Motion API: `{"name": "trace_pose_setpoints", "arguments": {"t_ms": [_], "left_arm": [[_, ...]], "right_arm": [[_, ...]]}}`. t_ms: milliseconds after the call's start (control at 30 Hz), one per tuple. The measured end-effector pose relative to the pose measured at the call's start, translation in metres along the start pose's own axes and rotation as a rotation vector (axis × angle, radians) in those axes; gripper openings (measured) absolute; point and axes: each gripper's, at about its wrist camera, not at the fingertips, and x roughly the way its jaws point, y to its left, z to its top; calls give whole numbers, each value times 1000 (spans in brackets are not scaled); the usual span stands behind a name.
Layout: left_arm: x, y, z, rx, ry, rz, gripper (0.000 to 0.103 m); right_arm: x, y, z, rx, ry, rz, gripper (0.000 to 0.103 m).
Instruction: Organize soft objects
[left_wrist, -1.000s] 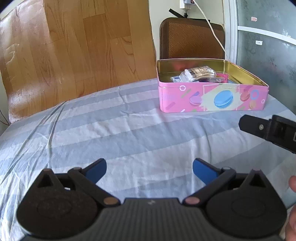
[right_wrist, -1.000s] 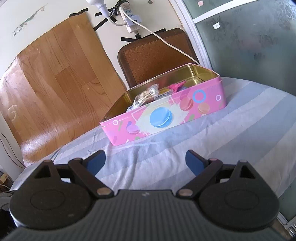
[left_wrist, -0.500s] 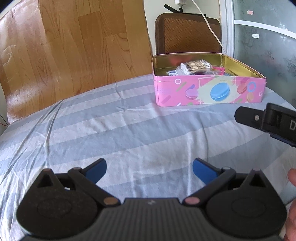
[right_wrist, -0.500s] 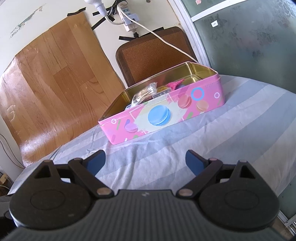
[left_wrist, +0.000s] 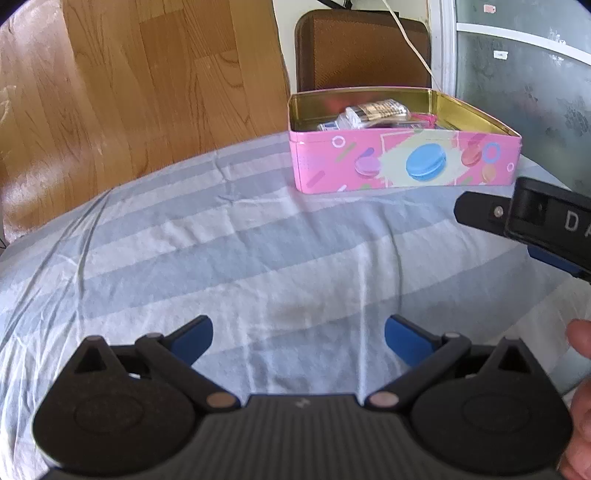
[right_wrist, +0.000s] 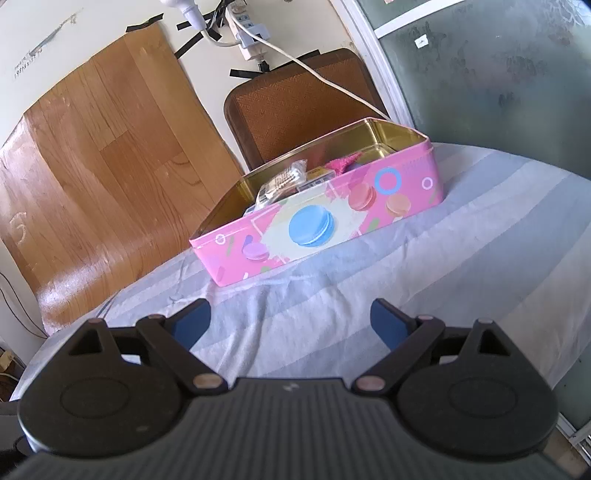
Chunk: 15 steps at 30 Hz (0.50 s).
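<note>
A pink tin (left_wrist: 406, 162) (right_wrist: 317, 229) with macaron pictures stands open on the striped sheet. Inside it lie soft packets: a clear wrapped snack pack (left_wrist: 376, 110) (right_wrist: 282, 181) and a pink pouch (right_wrist: 341, 162), with others partly hidden by the wall. My left gripper (left_wrist: 298, 338) is open above bare sheet, well short of the tin. My right gripper (right_wrist: 290, 319) is open too, nothing between its blue pads, the tin ahead of it. Part of the right gripper (left_wrist: 524, 221) shows at the right edge of the left wrist view.
The blue and white striped sheet (left_wrist: 240, 258) covers the table. A brown chair back (left_wrist: 362, 51) stands behind the tin, a wood-pattern panel (right_wrist: 103, 177) leans on the wall, and a white cable (right_wrist: 314, 70) hangs down. A hand (left_wrist: 580, 398) shows at right.
Both grippers have drawn back slightly from the tin, which looks a little smaller and farther in each view. Jaws stay open and empty.
</note>
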Motion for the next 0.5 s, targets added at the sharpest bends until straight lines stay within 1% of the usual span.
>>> {"name": "trace_pose_setpoints", "arguments": {"t_ms": [167, 300, 500], "left_arm": [[4, -2, -2, 0, 27, -18, 103], [4, -4, -3, 11, 31, -23, 103], [4, -3, -2, 10, 28, -21, 103]], "right_arm": [[2, -1, -1, 3, 6, -1, 95], [2, -1, -1, 3, 1, -2, 95], [-4, 4, -1, -35, -46, -13, 95]]}}
